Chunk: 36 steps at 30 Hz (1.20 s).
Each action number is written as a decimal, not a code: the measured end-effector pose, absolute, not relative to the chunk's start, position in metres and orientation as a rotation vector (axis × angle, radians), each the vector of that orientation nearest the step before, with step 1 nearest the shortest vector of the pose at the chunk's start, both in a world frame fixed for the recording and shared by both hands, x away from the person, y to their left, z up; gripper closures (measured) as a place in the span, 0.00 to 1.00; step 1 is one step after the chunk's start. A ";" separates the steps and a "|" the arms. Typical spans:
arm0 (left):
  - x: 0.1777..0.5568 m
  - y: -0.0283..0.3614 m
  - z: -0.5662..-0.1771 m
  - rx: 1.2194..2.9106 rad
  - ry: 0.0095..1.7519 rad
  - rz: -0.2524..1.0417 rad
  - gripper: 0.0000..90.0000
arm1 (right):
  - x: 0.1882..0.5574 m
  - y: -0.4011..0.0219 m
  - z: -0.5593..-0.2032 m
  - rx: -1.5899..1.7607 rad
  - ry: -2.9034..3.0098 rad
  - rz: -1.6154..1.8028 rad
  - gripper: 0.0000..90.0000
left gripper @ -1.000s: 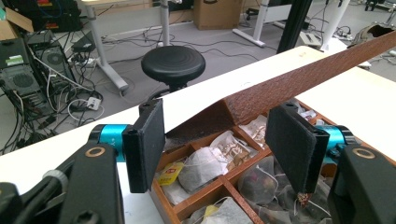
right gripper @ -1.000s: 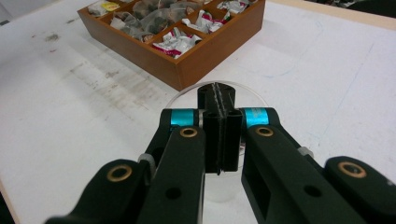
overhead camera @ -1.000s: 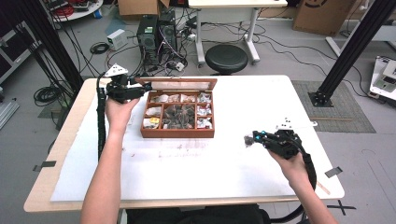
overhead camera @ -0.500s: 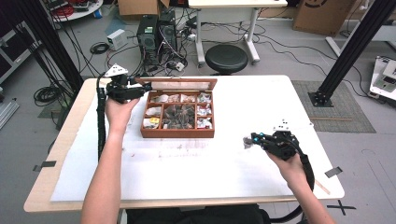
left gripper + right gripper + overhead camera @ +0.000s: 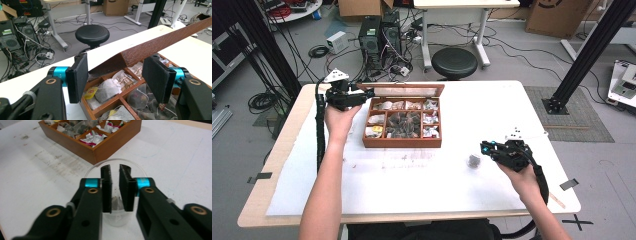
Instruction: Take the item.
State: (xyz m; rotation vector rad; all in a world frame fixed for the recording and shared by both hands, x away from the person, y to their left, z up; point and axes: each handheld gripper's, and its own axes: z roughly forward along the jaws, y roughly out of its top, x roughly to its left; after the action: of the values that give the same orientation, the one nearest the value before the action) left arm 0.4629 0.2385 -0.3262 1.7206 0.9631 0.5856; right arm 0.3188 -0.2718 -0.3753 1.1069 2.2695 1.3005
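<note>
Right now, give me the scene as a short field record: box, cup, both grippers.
box: wooden tea box on the table, lid raised, tea bags in its compartments
cup: clear plastic cup on the table, apart from the box, a tea bag inside
left gripper: jaws apart at the box's hinge corner, under the lid's edge
right gripper: over the cup, jaws just opening, bag below them
</note>
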 end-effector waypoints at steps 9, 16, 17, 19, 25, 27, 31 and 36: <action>0.463 0.239 -0.326 1.726 0.959 0.585 0.42 | 0.319 -0.276 -0.367 1.098 2.228 1.322 0.74; 0.463 0.239 -0.327 1.722 0.959 0.579 0.42 | 0.320 -0.279 -0.359 1.093 2.197 1.338 0.67; 0.462 0.239 -0.327 1.717 0.961 0.580 0.42 | 0.320 -0.280 -0.356 1.097 2.186 1.343 0.63; 0.462 0.239 -0.328 1.715 0.959 0.580 0.42 | 0.321 -0.281 -0.352 1.100 2.172 1.350 0.60; 0.461 0.239 -0.329 1.707 0.960 0.577 0.42 | 0.323 -0.284 -0.341 1.087 2.136 1.352 0.54; 0.461 0.239 -0.329 1.708 0.959 0.576 0.42 | 0.324 -0.285 -0.334 1.085 2.114 1.355 0.52; 0.461 0.240 -0.330 1.711 0.955 0.578 0.42 | 0.327 -0.286 -0.328 1.083 2.092 1.366 0.49; 0.461 0.240 -0.330 1.707 0.955 0.578 0.41 | 0.332 -0.288 -0.320 1.087 2.067 1.379 0.43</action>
State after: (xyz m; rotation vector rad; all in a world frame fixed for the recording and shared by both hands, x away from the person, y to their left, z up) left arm 0.4609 0.2397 -0.3304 1.7073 0.9552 0.5776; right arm 0.3321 -0.2878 -0.3202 1.0866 2.0666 1.3786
